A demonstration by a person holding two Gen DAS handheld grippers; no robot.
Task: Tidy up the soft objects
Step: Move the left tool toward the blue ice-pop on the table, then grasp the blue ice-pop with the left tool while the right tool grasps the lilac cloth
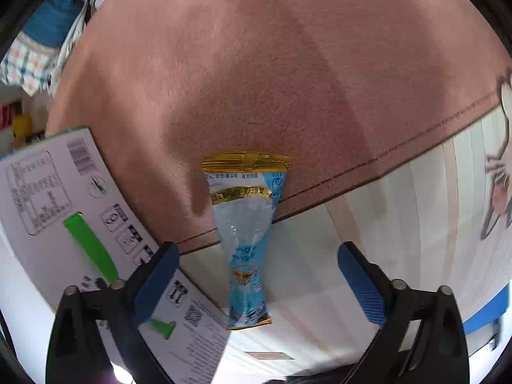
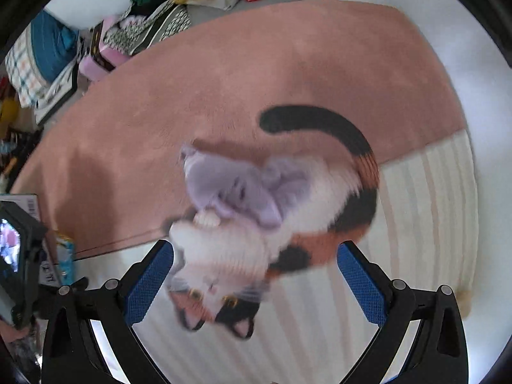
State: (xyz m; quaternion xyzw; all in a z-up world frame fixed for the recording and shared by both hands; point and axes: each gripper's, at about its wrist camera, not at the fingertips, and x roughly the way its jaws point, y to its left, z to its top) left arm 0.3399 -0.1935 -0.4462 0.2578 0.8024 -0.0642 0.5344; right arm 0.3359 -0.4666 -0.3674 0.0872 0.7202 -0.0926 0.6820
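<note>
In the left wrist view a blue and gold snack packet (image 1: 246,233) lies on the rug, across the edge between the pink part (image 1: 256,64) and the white striped part. My left gripper (image 1: 256,275) is open, its blue pads on either side of the packet's near end, not touching it. In the right wrist view a crumpled lilac cloth (image 2: 236,188) lies on the rug's printed calico cat (image 2: 288,230). My right gripper (image 2: 256,275) is open and empty, just short of the cloth. The packet also shows in the right wrist view (image 2: 65,256).
A white cardboard box with green stripes (image 1: 64,211) lies left of the packet. The left gripper's body (image 2: 19,262) shows at the right view's left edge. Piled bedding, cloths and bags (image 2: 105,38) crowd the floor beyond the rug.
</note>
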